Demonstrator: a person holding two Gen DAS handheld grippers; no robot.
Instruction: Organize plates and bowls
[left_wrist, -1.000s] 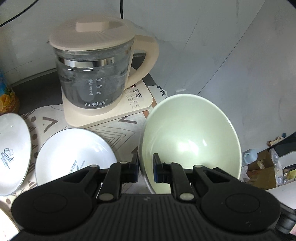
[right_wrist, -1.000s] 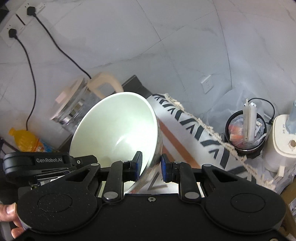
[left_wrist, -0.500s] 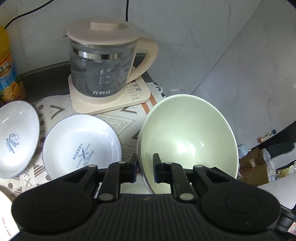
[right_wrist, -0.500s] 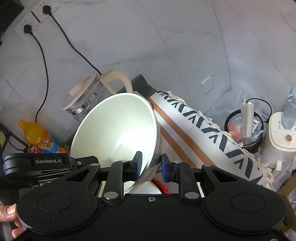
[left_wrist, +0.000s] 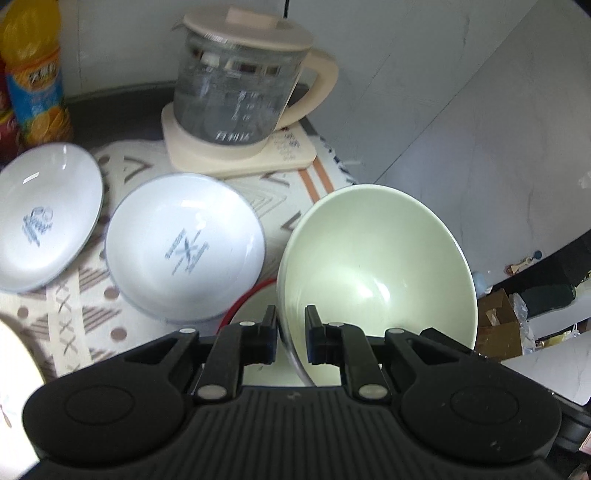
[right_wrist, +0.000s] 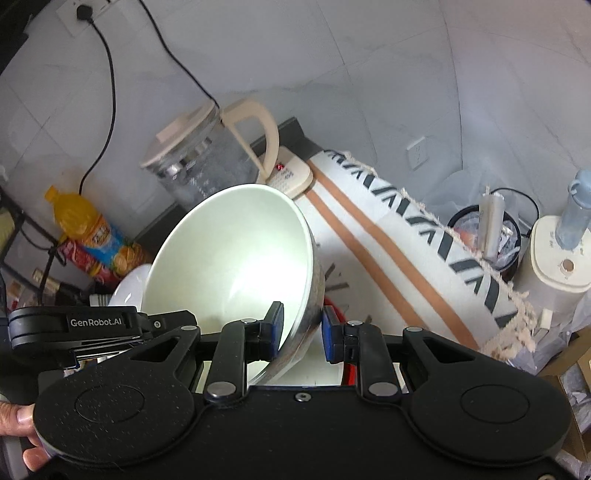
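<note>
A large pale green bowl is held tilted above the table by both grippers. My left gripper is shut on its left rim. My right gripper is shut on its right rim; the bowl also fills the middle of the right wrist view. A red-rimmed white dish lies just under the bowl. Two white printed bowls sit on the patterned cloth to the left. The left gripper's body shows at the left of the right wrist view.
A glass kettle with a beige lid stands on its beige base at the back. An orange drink bottle stands far left. The table's right edge drops to a bin and a white appliance on the floor.
Both grippers have lowered and pulled back with the green bowl. The red-rimmed dish has come into view under it, and the kettle and white bowls sit farther off.
</note>
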